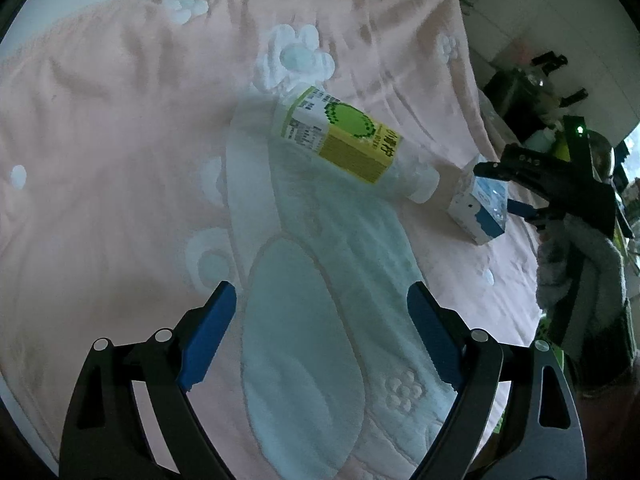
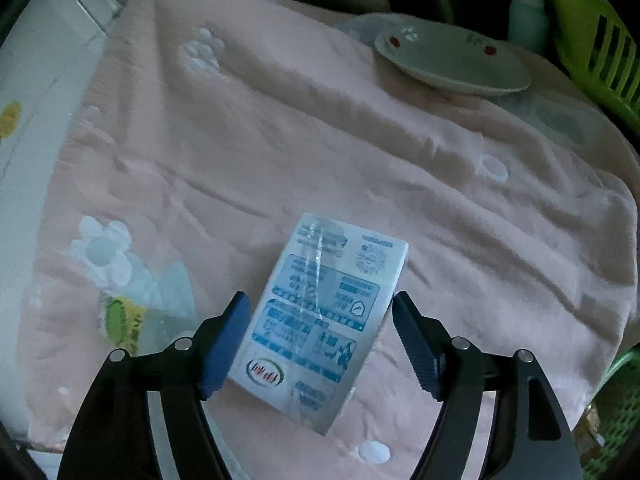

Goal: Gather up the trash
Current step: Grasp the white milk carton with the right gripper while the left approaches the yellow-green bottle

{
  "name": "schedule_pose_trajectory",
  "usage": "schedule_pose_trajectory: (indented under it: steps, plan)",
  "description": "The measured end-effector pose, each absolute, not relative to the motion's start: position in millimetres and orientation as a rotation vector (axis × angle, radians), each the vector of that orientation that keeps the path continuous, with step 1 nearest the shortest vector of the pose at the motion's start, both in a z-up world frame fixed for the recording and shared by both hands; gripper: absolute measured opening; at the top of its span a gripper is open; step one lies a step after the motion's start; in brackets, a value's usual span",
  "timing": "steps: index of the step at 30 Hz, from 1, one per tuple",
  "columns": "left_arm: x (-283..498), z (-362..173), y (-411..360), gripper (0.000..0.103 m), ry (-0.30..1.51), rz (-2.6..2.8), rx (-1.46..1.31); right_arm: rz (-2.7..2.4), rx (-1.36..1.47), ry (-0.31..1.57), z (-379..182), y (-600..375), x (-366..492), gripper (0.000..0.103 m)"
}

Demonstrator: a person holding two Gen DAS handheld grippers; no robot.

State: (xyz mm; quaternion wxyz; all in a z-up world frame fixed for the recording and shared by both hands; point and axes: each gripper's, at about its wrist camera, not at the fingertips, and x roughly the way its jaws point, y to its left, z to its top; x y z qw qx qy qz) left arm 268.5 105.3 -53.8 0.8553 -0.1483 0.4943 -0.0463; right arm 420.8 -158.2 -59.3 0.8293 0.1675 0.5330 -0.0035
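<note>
A clear plastic bottle (image 1: pixel 344 142) with a yellow-green label and white cap lies on its side on the pink blanket (image 1: pixel 120 140). My left gripper (image 1: pixel 322 298) is open and empty, a little short of the bottle. A small blue-and-white carton (image 2: pixel 316 320) lies on the blanket between the blue pads of my right gripper (image 2: pixel 320 300), whose jaws stand wide, the left pad touching or nearly touching it, the right pad apart. The carton (image 1: pixel 478 210) and right gripper (image 1: pixel 504 190) also show at the right of the left wrist view. The bottle (image 2: pixel 124 320) shows at the left of the right wrist view.
A white plate (image 2: pixel 452 62) sits at the blanket's far right. A green plastic basket (image 2: pixel 600 48) and a pump bottle (image 2: pixel 526 10) stand behind it. Another green basket (image 2: pixel 616 392) is at the right edge. White cabinets (image 2: pixel 48 60) lie to the left.
</note>
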Motion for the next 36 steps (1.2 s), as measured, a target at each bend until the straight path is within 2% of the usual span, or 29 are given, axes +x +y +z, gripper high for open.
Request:
schedule_pose_trajectory:
  steps: [6,9,10,11,13,15,18,22,25,31,36]
  plan:
    - [272.6,-53.6,111.3,0.086,1.041,-0.07,-0.331,-0.002,0.336,1.146,-63.2,-154.0,427.0,0.073]
    - [276.1,-54.5,112.6,0.086,1.043,-0.051,-0.34,0.02,0.352,1.16,-63.1,-158.6,425.8,0.07]
    - [277.7,-55.2,113.0,0.086,1.045,-0.046,-0.343,0.026,0.364,1.162,-63.6,-161.5,425.1,0.067]
    - [279.0,-55.9,113.0,0.086,1.048,-0.04,-0.346,0.032,0.371,1.16,-62.3,-165.1,423.9,0.059]
    - [281.6,-57.4,112.3,0.086,1.052,-0.03,-0.352,0.043,0.359,1.161,-59.3,-167.9,423.1,0.053]
    - [284.2,-58.9,111.4,0.086,1.057,-0.025,-0.361,0.056,0.356,1.174,-58.8,-170.8,421.4,0.052]
    - [285.5,-60.5,110.9,0.086,1.061,-0.02,-0.366,0.072,0.379,1.191,-59.6,-171.9,420.7,0.056]
    - [285.8,-63.2,114.4,0.086,1.07,-0.013,-0.371,0.064,0.42,1.209,-64.8,-169.1,424.1,0.069]
    - [285.6,-64.7,116.1,0.086,1.072,-0.012,-0.372,0.041,0.387,1.209,-66.2,-159.9,428.4,0.074]
    - [286.6,-67.8,120.1,0.086,1.085,-0.007,-0.4,-0.012,0.346,1.239,-77.5,-147.2,437.7,0.075]
    - [291.8,-65.1,121.4,0.086,1.085,0.021,-0.432,0.01,0.289,1.231,-73.7,-142.5,433.7,0.071]
